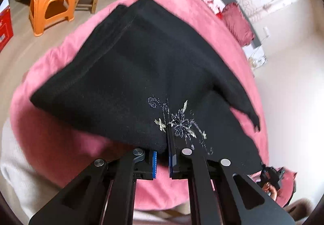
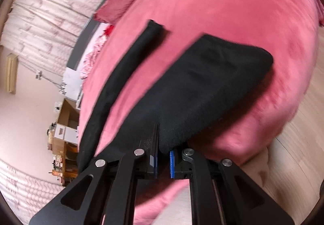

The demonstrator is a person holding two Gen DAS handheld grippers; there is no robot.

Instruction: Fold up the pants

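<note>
We're pinching the black pants (image 1: 129,75) with both tools, left gripper (image 1: 169,134) and right gripper (image 2: 157,134) each clamped on cloth, lifting them over the pink bed (image 1: 50,144) near its front edge. Thin pinches may be slipping, spoiling the fold.

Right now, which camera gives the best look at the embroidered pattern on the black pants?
The left wrist view: the embroidered pattern shows there in silver and gold stitching on the black pants, just beyond the fingertips. The right wrist view shows only plain black fabric, blurred, with no embroidery visible.
</note>
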